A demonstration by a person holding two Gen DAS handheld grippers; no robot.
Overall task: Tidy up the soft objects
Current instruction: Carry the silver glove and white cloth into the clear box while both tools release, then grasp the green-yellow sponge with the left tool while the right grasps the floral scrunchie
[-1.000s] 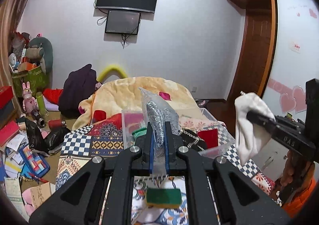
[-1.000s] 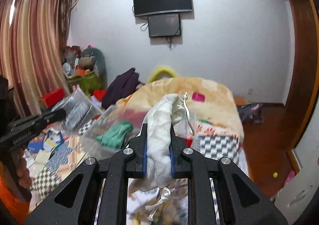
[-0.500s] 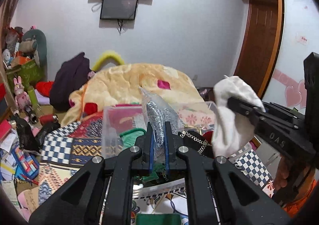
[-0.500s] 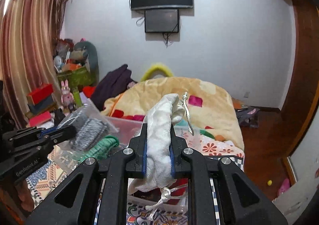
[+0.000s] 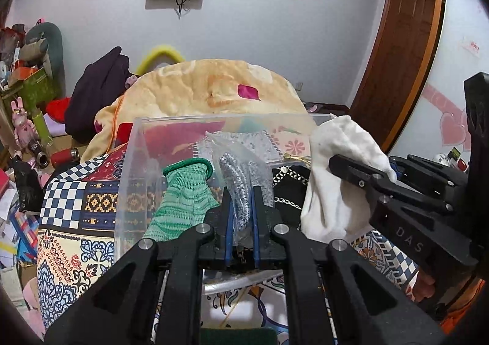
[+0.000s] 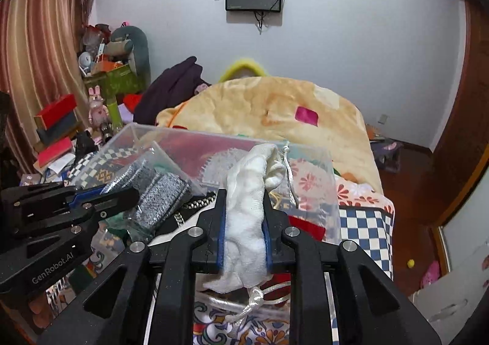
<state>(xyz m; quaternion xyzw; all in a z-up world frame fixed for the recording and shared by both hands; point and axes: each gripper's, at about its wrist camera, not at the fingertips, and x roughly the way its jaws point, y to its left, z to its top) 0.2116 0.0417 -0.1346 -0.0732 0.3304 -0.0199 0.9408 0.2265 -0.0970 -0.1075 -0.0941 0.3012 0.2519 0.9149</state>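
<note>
My left gripper [image 5: 241, 192] is shut on a clear plastic bag of grey knitted fabric [image 5: 237, 173] and holds it over a clear plastic bin [image 5: 131, 167]. The bag also shows in the right wrist view [image 6: 152, 192]. My right gripper [image 6: 244, 195] is shut on a white drawstring pouch [image 6: 247, 207] and holds it over the bin's right part [image 6: 331, 179]. The pouch also shows in the left wrist view [image 5: 333, 179]. A green mesh cloth [image 5: 183, 201] and a black patterned item [image 5: 287, 186] lie in the bin.
The bin stands on a patterned blanket [image 5: 73, 216] on a bed with a yellow-orange quilt [image 5: 214, 91] behind. A green sponge [image 5: 238, 335] lies near the front edge. Clutter and boxes [image 6: 58, 131] fill the floor at left. A wooden door [image 5: 397, 39] is at right.
Both grippers have moved forward and down toward the bin with their loads still held. The bin now fills the middle of both views.
</note>
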